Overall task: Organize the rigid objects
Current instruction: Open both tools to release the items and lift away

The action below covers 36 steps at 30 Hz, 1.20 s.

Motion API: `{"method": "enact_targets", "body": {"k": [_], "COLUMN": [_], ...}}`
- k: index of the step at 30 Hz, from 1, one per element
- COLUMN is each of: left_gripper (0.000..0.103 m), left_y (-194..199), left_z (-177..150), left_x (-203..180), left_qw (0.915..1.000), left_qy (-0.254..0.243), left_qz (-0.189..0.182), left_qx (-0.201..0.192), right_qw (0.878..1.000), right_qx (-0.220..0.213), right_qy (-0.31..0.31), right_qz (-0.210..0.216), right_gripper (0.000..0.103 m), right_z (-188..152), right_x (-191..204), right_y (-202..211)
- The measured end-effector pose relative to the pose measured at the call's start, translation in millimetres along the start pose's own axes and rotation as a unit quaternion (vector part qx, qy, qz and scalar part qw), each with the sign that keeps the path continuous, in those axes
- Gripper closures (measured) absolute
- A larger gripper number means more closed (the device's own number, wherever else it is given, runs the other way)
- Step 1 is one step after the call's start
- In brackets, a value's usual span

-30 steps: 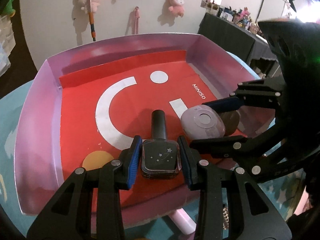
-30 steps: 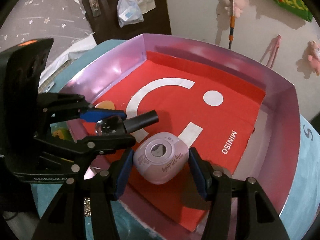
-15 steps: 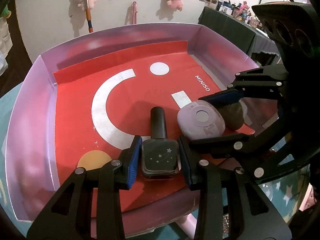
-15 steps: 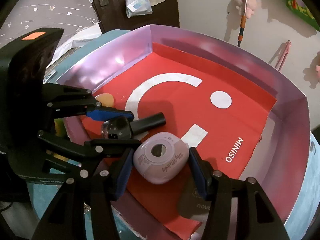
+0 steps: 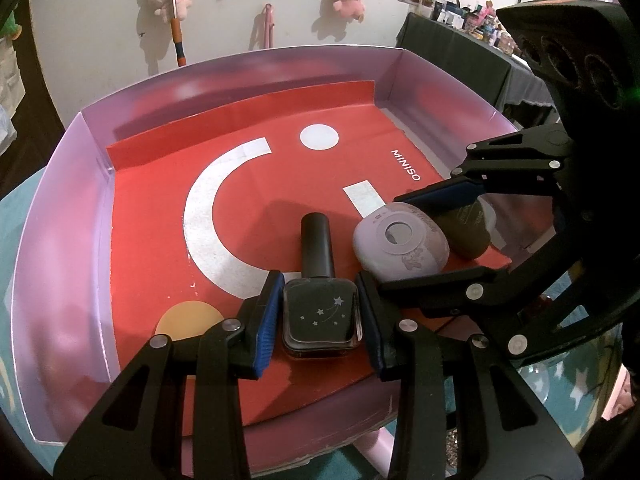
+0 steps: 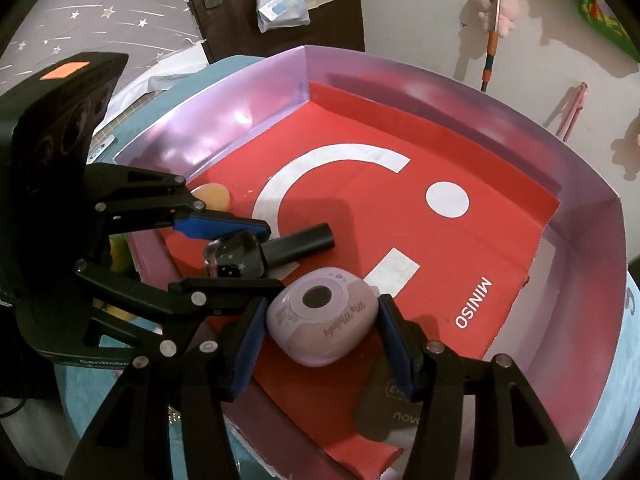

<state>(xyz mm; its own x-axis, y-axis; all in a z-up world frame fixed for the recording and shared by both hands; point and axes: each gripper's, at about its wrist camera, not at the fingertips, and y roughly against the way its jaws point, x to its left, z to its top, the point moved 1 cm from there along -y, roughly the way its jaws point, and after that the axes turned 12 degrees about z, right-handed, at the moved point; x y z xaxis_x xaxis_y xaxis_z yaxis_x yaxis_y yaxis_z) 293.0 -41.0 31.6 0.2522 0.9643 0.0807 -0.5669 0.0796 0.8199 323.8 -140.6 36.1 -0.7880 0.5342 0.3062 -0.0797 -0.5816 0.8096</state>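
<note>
My left gripper (image 5: 320, 320) is shut on a dark nail polish bottle (image 5: 320, 314) with star marks and a black cap, held low over the near edge of the pink tray (image 5: 60, 240). My right gripper (image 6: 320, 328) is shut on a lilac rounded case (image 6: 324, 322) marked "My Melody", just right of the bottle. The bottle (image 6: 240, 258) and the left gripper (image 6: 224, 248) show in the right wrist view; the case (image 5: 400, 246) and the right gripper (image 5: 436, 236) show in the left wrist view.
The tray has a red Miniso liner (image 5: 280, 168) and raised lilac walls (image 6: 580, 280). A dark olive pouch (image 5: 466, 232) lies at the tray's near right, under the right gripper (image 6: 396, 408). An orange disc (image 5: 186, 320) lies near left. The tray rests on a teal surface (image 6: 616, 400).
Both grippers have moved forward and lower over the tray with their objects still held. The bottle and case sit closer to the red liner.
</note>
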Motion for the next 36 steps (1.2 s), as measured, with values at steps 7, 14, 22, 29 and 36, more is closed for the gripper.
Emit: {"method": "enact_targets", "body": {"k": [7,14,22,29,36], "left_gripper": [0.068,0.059,0.049,0.045,0.029], "left_y": [0.3,0.2,9.3,41.3,103.6], "left_z": [0.1,0.2,2.2,1.1,-19.2], "left_x": [0.3,1.5,8.0,7.7,8.4], "left_qw": [1.0000,1.0000,0.9998,0.9986,0.9926], "left_qy": [0.000,0.003,0.016,0.020,0.049], "left_qz": [0.000,0.006,0.004,0.010,0.013], "left_qx": [0.000,0.001,-0.014,-0.047,-0.110], "right_qw": [1.000,1.000,1.000,0.999,0.995], "right_qx": [0.001,0.000,-0.013,-0.038,-0.089], "right_qy": [0.001,-0.001,-0.007,-0.013,-0.021], "right_qz": [0.003,0.005,0.000,-0.012,-0.027], "right_gripper": [0.044,0.043,0.041,0.036,0.025], "right_z": [0.2,0.6,0.2,0.0,-10.3], "right_x": [-0.7,-0.5,1.1,11.4,46.8], "right_y": [-0.7,-0.4,11.3,34.4,77.6]}}
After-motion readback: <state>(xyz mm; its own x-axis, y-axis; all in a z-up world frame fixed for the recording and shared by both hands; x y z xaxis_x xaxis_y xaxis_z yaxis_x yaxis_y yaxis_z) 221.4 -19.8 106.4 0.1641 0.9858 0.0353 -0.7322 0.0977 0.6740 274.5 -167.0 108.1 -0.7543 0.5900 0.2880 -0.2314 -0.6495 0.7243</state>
